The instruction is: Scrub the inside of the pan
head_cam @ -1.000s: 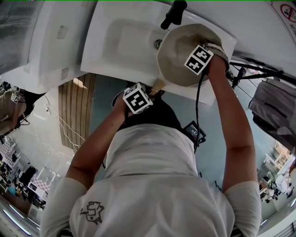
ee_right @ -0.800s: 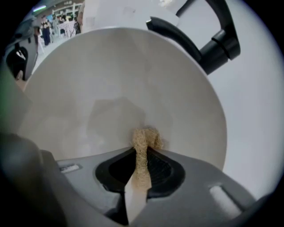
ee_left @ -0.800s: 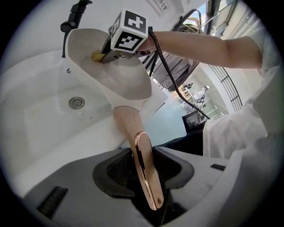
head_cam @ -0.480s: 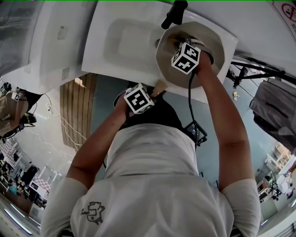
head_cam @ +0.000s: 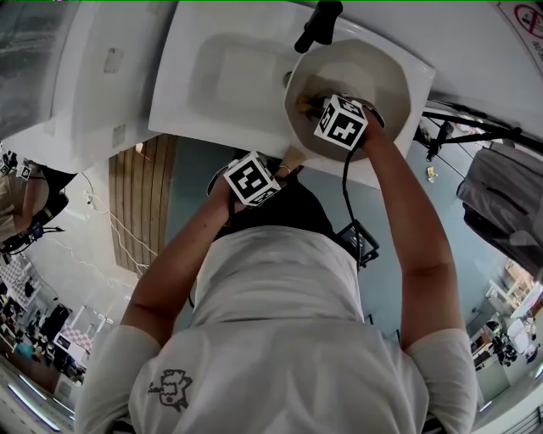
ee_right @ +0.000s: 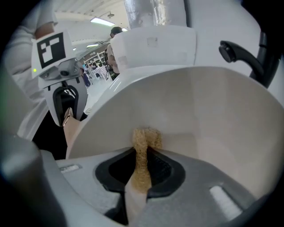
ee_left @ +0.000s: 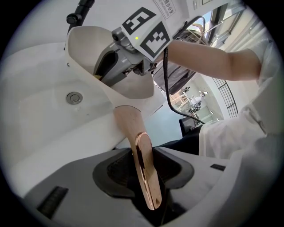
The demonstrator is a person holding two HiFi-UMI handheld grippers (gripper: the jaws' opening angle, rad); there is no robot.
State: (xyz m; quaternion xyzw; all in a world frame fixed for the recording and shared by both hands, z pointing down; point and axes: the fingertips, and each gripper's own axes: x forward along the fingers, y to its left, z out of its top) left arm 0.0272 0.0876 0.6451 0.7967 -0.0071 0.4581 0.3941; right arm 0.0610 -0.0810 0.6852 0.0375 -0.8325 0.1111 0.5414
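Our left gripper [ee_left: 145, 179] is clamped on the flat copper-toned handle [ee_left: 141, 150] of the cream pan [head_cam: 382, 72]. With it we hold the pan tilted over the right end of the white sink [head_cam: 221, 76], its far rim by the black tap [head_cam: 318, 25]. Our right gripper [ee_right: 143, 173] is closed on a tan scrubbing pad [ee_right: 145, 138], which sticks out past the jaws and presses against the pan's inside wall, on the side toward the handle.
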